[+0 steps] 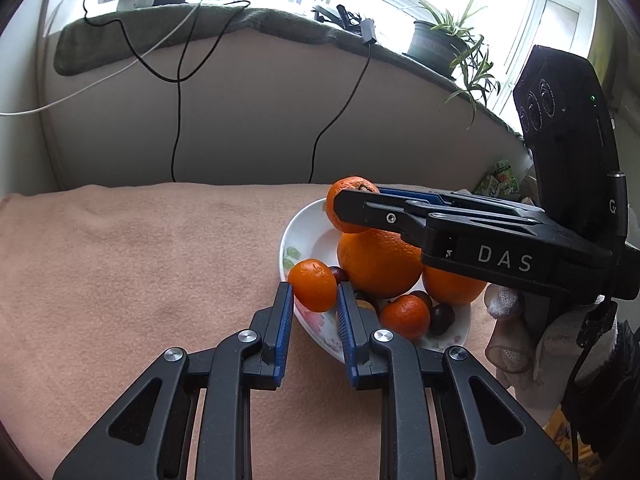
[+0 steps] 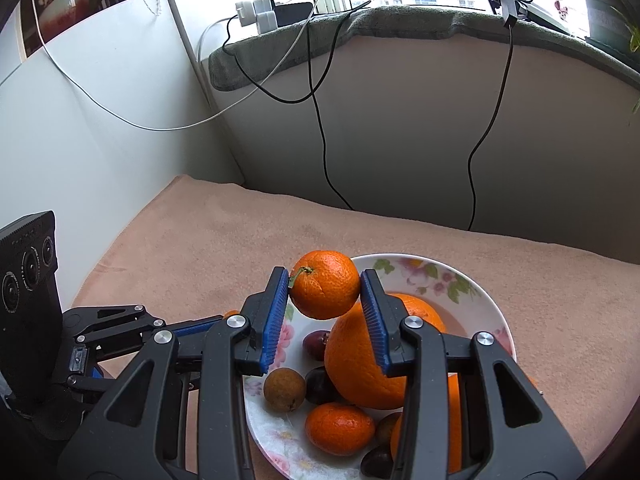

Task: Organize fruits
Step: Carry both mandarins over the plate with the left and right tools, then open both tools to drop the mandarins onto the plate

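A small mandarin is gripped between the blue pads of the left gripper at frame centre, just over the near rim of the floral plate. A 2nd, stemmed mandarin is clamped by the right gripper, mid-frame, above the plate w/ a big orange, dark plums & other fruit piled in it, lower right.
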`<state>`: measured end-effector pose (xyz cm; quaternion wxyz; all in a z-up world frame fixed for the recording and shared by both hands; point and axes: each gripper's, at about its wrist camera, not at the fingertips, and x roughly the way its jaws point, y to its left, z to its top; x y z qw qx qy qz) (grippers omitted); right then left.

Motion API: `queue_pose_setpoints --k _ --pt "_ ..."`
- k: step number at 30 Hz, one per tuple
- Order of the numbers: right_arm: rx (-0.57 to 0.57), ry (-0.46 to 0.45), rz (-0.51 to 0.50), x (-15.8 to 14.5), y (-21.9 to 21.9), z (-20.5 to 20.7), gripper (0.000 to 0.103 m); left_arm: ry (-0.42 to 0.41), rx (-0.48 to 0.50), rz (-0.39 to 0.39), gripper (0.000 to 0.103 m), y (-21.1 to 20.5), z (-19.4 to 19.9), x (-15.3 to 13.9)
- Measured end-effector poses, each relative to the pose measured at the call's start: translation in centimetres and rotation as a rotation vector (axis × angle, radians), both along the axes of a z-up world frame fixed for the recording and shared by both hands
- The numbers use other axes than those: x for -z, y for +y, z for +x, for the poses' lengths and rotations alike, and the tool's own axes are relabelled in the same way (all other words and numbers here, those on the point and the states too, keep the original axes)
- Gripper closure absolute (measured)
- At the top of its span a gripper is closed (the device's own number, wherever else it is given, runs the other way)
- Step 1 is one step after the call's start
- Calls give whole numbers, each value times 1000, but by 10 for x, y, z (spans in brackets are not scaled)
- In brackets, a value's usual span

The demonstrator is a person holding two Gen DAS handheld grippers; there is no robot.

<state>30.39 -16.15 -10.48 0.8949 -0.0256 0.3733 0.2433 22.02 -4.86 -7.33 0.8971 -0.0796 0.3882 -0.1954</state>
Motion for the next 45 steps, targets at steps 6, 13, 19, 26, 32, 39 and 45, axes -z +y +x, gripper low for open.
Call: queue_pose_setpoints --k 6,13,19,26,32,39,45 --pt "-9 3 -17 2 3 0 64 2 6 -3 82 0 2 0" --pt "-13 3 -25 3 4 2 64 6 13 -2 82 -1 4 1" --pt "-12 3 -33 4 4 2 60 4 20 3 71 -2 4 -1" --pt "-7 -17 -16 -3 2 -4 48 0 22 5 68 -5 3 -2" --pt "2 -28 -6 -8 -1 -11 41 -15 19 12 60 -6 -2 -8" --pt "10 -39 -2 -13 -5 -23 36 -31 10 21 51 -4 -12 -13" --pt "26 -61 15 -21 -11 -39 29 -46 0 27 44 -3 -23 -19"
